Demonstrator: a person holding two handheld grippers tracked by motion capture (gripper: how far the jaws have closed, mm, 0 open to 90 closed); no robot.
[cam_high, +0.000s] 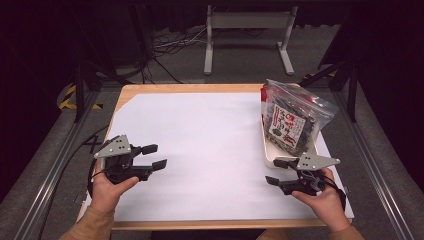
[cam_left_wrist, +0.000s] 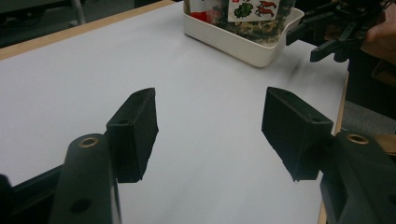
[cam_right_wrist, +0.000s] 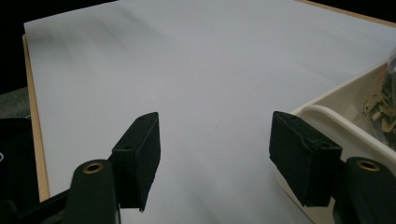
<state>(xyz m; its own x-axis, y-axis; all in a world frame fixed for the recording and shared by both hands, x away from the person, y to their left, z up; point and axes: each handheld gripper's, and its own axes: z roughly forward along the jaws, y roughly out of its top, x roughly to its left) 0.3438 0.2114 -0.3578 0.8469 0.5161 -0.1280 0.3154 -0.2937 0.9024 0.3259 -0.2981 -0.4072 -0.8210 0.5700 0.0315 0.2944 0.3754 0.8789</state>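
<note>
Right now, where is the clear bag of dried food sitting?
In the high view the clear bag stands in the cream tray at the table's right edge, just beyond the right gripper.

My left gripper (cam_high: 154, 156) and right gripper (cam_high: 276, 171) sit low, well apart, jaws spread wide with nothing between them, tips pointing inward toward each other.

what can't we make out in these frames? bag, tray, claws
- Bag label: too small to read in the high view; cut off by the top edge in the left gripper view.
- Tray: floor hidden under the bag; cut off by the right edge in the right gripper view.
- Right claw: blurred and partly cut off, left gripper view.
</note>
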